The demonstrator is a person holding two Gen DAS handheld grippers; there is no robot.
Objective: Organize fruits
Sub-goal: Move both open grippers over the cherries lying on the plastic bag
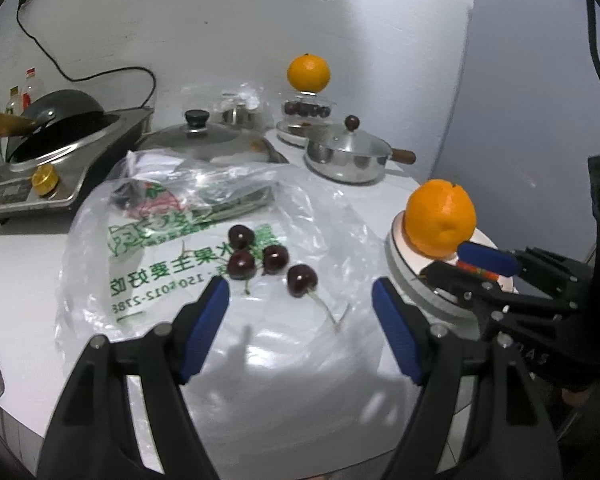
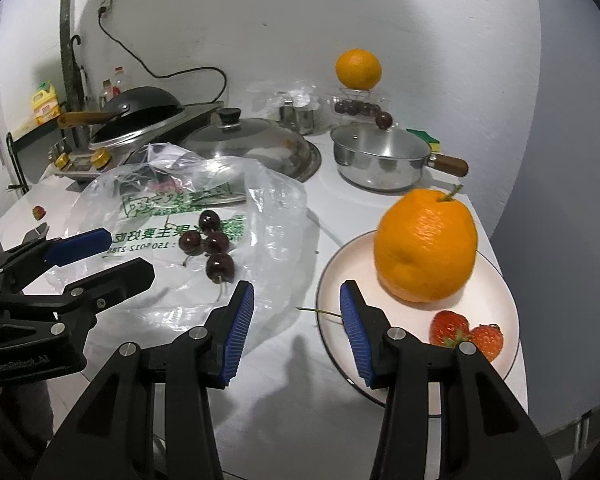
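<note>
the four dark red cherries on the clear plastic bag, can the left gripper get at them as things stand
Probably yes. The left gripper is open and empty, with the four dark red cherries lying loose on the clear plastic bag just ahead of its fingertips. Nothing stands between them; the right gripper is off to the side.

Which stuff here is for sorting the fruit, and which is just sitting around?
For the job:
cherries on the plastic bag
big orange
strawberries
plate
far orange
glass cherry bowl

Just lying about:
wok
glass lid
small pot
bottles
</note>
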